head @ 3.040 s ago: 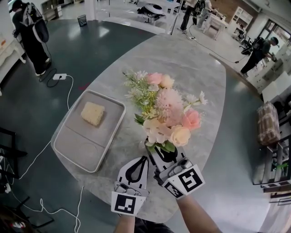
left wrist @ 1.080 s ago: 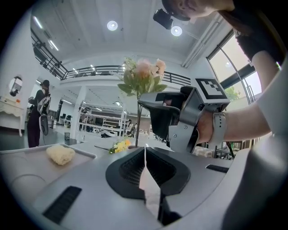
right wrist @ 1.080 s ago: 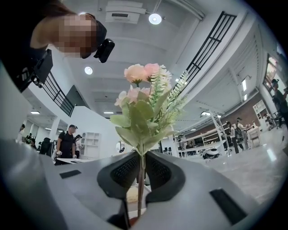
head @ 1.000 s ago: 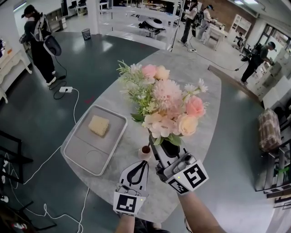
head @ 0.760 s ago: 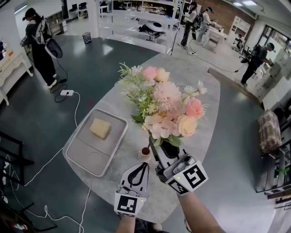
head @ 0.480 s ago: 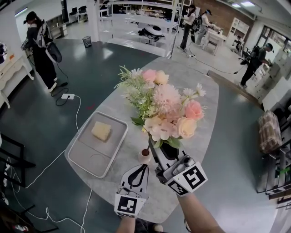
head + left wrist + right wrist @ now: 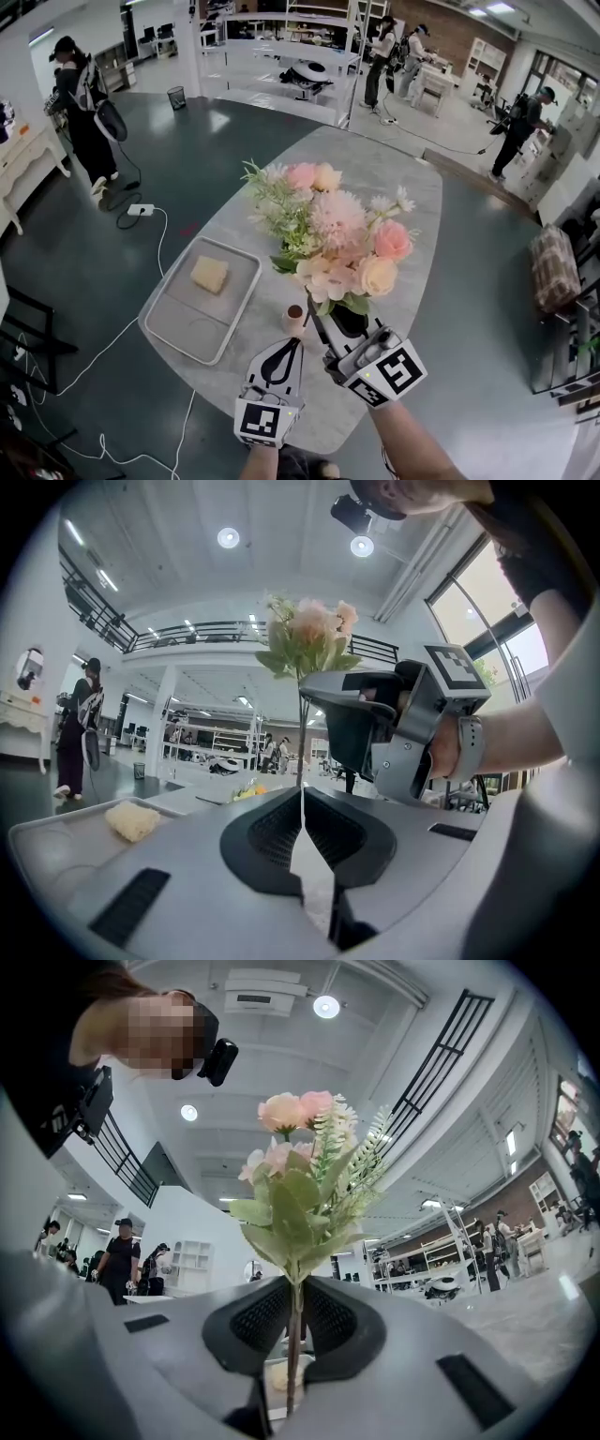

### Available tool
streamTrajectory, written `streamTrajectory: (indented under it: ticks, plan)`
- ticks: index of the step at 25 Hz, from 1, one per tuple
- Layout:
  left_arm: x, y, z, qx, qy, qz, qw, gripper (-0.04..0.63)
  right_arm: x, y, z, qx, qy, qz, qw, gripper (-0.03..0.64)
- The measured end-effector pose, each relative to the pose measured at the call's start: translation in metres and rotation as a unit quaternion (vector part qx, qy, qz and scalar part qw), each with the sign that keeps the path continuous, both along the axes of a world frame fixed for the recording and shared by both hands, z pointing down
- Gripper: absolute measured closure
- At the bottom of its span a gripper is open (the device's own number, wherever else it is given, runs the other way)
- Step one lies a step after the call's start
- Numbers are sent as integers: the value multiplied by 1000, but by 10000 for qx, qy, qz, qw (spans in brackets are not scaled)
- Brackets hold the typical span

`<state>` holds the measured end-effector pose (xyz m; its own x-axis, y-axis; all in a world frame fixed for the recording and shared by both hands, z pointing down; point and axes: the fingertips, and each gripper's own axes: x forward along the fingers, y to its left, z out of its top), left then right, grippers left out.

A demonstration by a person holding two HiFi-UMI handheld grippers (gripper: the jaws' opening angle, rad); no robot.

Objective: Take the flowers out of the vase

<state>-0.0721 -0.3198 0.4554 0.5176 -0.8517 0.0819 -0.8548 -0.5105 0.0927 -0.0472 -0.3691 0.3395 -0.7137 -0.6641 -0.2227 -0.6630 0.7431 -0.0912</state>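
Evidently the bunch of pink and peach flowers with green leaves [image 7: 342, 239] is handling as light but top-heavy, with soft, crushable blooms, so the thin green stem [image 7: 293, 1335] is serving as the hold. The right claw [image 7: 292, 1321] is pinching that stem, holding the bunch above the grey marble tabletop [image 7: 403, 187], near the small white vase [image 7: 294, 319]. The left claw [image 7: 302, 832] is sitting pressed together, empty.

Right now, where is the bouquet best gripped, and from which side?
The bare stems just under the lowest leaves, approached level from the person's side: they stand upright and thin, while the blooms spread wide above. The right gripper clamps there.
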Motion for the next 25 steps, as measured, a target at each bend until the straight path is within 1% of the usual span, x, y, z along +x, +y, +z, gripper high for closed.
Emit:
streamTrajectory:
  ticks: [4, 8, 13, 17, 22, 25]
  plan:
    - [9, 13, -4, 17, 71, -8, 10000, 578, 13, 21, 0, 24, 56, -18, 10000, 565]
    - [9, 26, -8, 35, 126, -45, 9999, 578, 20, 39, -1, 37, 95, -55, 9999, 566]
    - [6, 38, -12, 6, 95, -94, 9999, 578, 25, 55, 2, -66, 82, -60, 9999, 566]
    - [3, 50, -18, 14, 165, -133, 9998, 578, 27, 69, 7, -158, 167, -14, 9997, 565]
    - [5, 64, -28, 122, 61, -119, 9998, 578, 34, 88, 17, -241, 247, 9, 9994, 566]
    - [10, 85, -25, 101, 53, -153, 9998, 578, 43, 111, 26, -332, 217, -20, 9992, 566]
